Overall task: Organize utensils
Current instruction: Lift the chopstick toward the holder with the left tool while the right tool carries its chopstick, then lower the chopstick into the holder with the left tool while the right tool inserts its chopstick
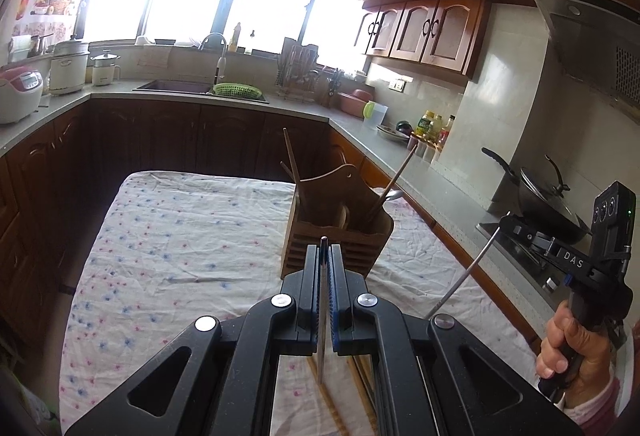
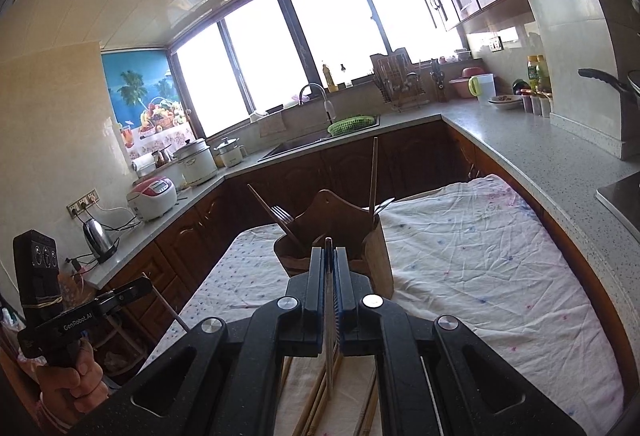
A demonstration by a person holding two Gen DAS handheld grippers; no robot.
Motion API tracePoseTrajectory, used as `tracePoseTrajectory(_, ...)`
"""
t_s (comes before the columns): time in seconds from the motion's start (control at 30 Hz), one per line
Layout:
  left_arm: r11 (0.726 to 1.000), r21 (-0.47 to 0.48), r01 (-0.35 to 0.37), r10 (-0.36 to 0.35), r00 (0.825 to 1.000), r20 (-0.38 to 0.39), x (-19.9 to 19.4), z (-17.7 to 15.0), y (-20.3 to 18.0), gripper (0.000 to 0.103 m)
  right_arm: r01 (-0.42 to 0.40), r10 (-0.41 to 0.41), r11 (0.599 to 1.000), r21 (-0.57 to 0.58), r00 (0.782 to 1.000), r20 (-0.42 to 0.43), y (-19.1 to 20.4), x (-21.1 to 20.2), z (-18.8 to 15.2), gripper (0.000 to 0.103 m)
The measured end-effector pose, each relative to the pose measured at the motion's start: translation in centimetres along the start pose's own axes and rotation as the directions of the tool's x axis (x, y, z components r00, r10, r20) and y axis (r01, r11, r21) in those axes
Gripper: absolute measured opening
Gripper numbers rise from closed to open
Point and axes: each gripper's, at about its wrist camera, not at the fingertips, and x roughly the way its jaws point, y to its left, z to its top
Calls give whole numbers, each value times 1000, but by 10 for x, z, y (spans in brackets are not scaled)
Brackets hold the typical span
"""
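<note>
A wooden utensil holder point(image 1: 338, 240) stands on the flowered cloth, holding chopsticks, a spoon and a fork point(image 2: 280, 213); it also shows in the right wrist view point(image 2: 340, 236). My left gripper point(image 1: 324, 250) is shut on a thin metal utensil point(image 1: 322, 324) that hangs down between the fingers, just in front of the holder. My right gripper point(image 2: 329, 250) is shut on a thin metal utensil point(image 2: 331, 356) too, close to the holder. In the left wrist view the right gripper's utensil shows as a metal rod point(image 1: 464, 272). Wooden chopsticks point(image 1: 332, 400) lie on the cloth below both grippers.
The cloth-covered table point(image 1: 180, 244) sits between dark kitchen cabinets. A grey counter point(image 2: 540, 151) runs along the right with bottles, a bowl and a wok point(image 1: 544, 195) on the stove. Rice cookers point(image 2: 154, 197) and a kettle point(image 2: 98, 240) stand on the left counter.
</note>
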Motion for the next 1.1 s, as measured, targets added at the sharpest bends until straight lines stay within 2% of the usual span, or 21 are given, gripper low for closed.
tracePoseTrajectory(0.3, 1000, 22, 4, -6, 998, 60, 1, 25, -4, 2, 4, -4, 1000, -13, 999, 38, 1, 4, 20, 4)
tracePoseTrajectory(0.6, 998, 60, -7, -3, 987, 161, 15, 64, -7, 2, 15, -15, 1000, 4, 992, 123, -4, 14, 58, 4)
tracePoseTrajectory(0.93, 1000, 8, -29, 26, 974, 225, 80, 103, 4, 2, 59, -62, 998, 21, 977, 204, -9, 54, 99, 4)
tracePoseTrajectory(1.1, 997, -60, -38, 50, 975, 217, 126, 102, 16, 2, 92, -88, 996, -6, 973, 213, -8, 82, 99, 4)
